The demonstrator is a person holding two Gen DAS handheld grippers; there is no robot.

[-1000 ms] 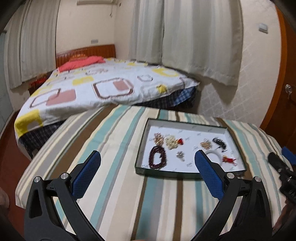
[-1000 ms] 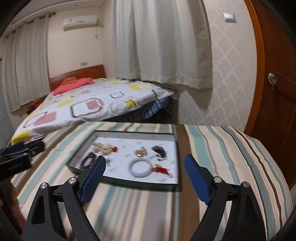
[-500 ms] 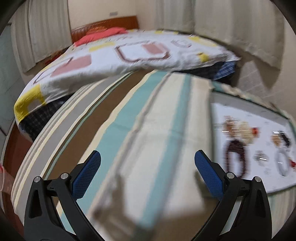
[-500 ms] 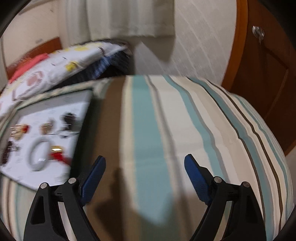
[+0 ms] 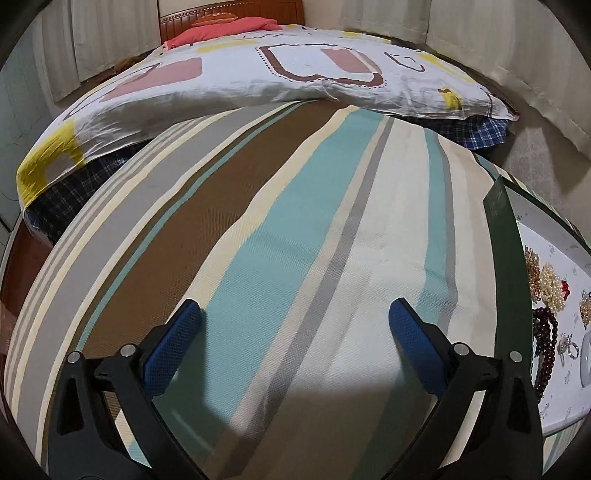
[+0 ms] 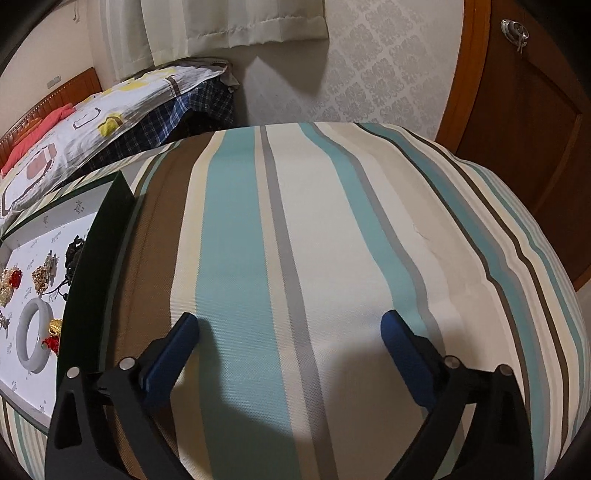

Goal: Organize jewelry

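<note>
A dark green tray [image 5: 499, 236] with a white floor holds the jewelry; it lies at the right edge of the left wrist view and the left edge of the right wrist view [image 6: 96, 236]. In it I see a dark red bead bracelet [image 5: 546, 341], a pearl cluster [image 5: 551, 286], a white bangle [image 6: 32, 334], red and gold pieces [image 6: 51, 334] and a black piece [image 6: 74, 253]. My left gripper [image 5: 295, 319] is open and empty, low over the striped cloth left of the tray. My right gripper [image 6: 290, 326] is open and empty, low over the cloth right of the tray.
The striped tablecloth [image 5: 280, 229] covers the table. A bed with a patterned quilt [image 5: 258, 70] stands behind it. A wooden door [image 6: 524, 110] is at the right, with curtains [image 6: 221, 22] and wallpapered wall behind.
Both grippers have swung outward and down from the tray: the left one to the left, the right one to the right. Both now hover close over bare cloth, still open.
</note>
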